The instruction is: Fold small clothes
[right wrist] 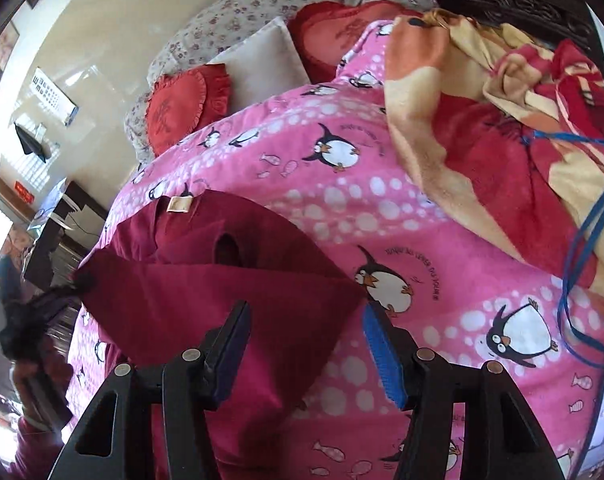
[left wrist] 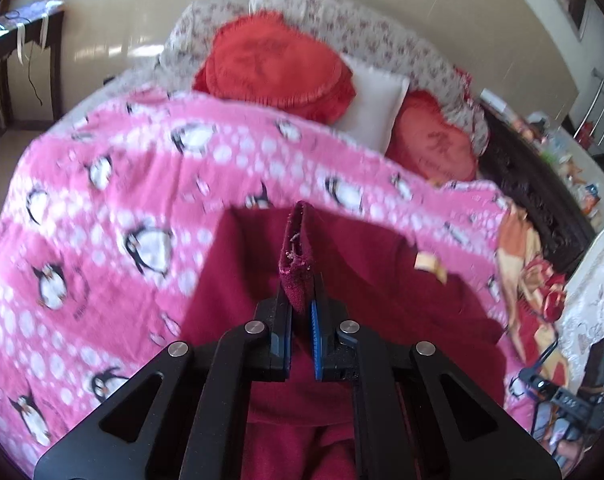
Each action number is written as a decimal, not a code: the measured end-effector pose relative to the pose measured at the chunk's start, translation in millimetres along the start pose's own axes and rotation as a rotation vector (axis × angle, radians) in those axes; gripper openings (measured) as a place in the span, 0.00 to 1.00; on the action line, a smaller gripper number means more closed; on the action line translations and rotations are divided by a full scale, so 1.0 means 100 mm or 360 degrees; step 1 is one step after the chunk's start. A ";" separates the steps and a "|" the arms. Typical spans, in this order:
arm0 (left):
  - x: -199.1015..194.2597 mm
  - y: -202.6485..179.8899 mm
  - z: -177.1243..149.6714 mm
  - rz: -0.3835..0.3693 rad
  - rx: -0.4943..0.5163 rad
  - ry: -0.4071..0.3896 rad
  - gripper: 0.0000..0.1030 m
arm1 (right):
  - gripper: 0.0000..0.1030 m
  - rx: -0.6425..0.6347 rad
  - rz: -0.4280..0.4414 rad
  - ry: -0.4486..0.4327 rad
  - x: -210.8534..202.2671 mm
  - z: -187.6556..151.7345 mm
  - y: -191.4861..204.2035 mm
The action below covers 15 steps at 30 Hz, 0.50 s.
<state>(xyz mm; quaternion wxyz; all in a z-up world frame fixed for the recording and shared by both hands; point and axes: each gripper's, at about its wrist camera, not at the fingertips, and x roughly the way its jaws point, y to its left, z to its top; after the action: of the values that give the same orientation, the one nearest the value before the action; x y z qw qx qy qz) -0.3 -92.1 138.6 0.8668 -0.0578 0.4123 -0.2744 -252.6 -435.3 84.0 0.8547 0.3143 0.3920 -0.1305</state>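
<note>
Left gripper (left wrist: 302,304): jaws pinched on a bunched edge of the garment (left wrist: 382,300), fold sticking up between the pads.
Garment, left view: dark red, spread on the blanket (left wrist: 101,184), tan label (left wrist: 426,261) on its right part.
Background, left view: red cushions (left wrist: 273,68) and a white pillow (left wrist: 376,108) past the blanket.
Right gripper (right wrist: 306,344): jaws wide apart, holding nothing, over the garment's (right wrist: 205,304) near edge.
Garment, right view: lies on the blanket (right wrist: 442,248), label (right wrist: 178,204) at far end.
Orange blanket (right wrist: 482,128): bunched at right.
</note>
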 end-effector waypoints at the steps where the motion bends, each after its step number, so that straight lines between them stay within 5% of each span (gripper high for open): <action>1: -0.09 0.06 0.03 0.0014 -0.0011 -0.0027 0.06 | 0.54 0.0001 0.0014 -0.0005 0.01 0.00 0.01; 7: -0.20 0.51 -0.10 0.0191 -0.0073 -0.0021 0.06 | 0.55 -0.0007 0.0031 0.0019 0.17 -0.04 0.05; 12: -0.12 0.60 -0.31 0.0211 -0.0110 0.0051 0.06 | 0.57 0.0097 0.0120 0.0127 0.43 -0.05 0.05; 15: -0.13 0.54 -0.33 0.0210 -0.0083 0.0035 0.06 | 0.57 0.0121 0.0204 0.0073 0.48 -0.02 0.13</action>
<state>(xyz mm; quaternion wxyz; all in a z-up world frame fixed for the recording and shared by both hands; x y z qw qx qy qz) -8.1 -35.5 107.9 0.8767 -0.0498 0.4317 -0.2064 -216.0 -423.1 52.1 0.8396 0.3738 0.3853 -0.0830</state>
